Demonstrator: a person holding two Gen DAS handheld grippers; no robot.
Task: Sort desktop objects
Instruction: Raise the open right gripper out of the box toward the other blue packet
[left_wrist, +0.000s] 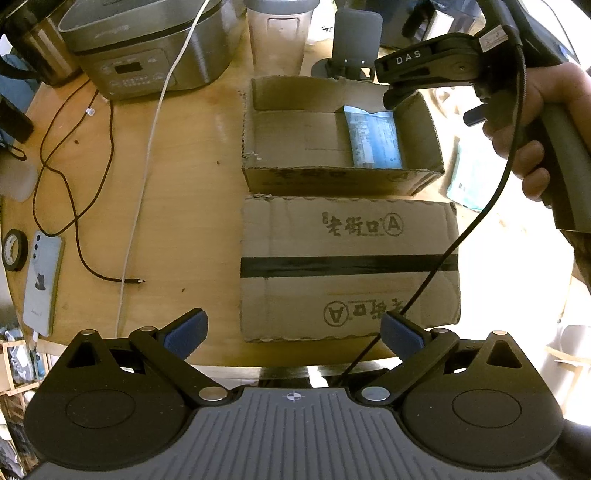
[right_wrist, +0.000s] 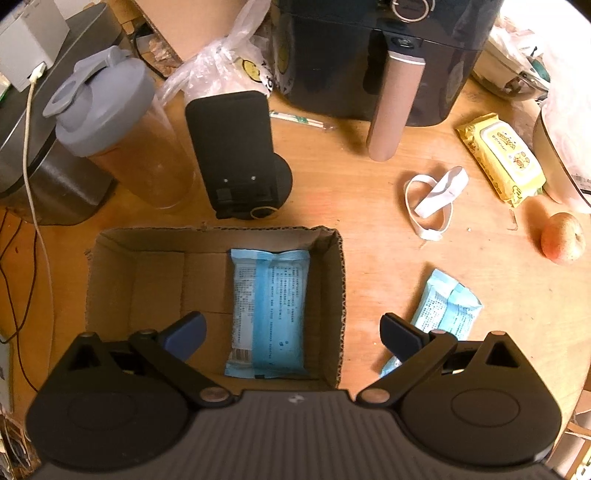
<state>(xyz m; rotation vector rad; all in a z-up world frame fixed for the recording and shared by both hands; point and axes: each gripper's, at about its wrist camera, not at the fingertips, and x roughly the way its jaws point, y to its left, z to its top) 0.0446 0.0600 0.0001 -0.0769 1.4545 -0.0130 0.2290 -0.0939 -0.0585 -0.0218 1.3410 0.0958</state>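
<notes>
A phone (left_wrist: 42, 280) is seen at far left on the surface (left_wrist: 177, 177), w/ cables beside it. The left tongs (left_wrist: 293, 332) are held wide open, empty, over a taped carton (left_wrist: 349, 269). Just behind it an open box (right_wrist: 110, 280) is set – one blue packet (right_wrist: 269, 314) lies flat inside, at its right end. The right tongs (right_wrist: 291, 334) are spread, nothing gripped, above the box. A 2nd packet (right_wrist: 443, 314) lies outside, right of the box – an apple (right_wrist: 563, 238) farther right.

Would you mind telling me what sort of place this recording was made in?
Probably a home kitchen or dining table: a rice cooker and an air fryer stand on the round wooden table, beside a shaker bottle and a piece of fruit.
</notes>
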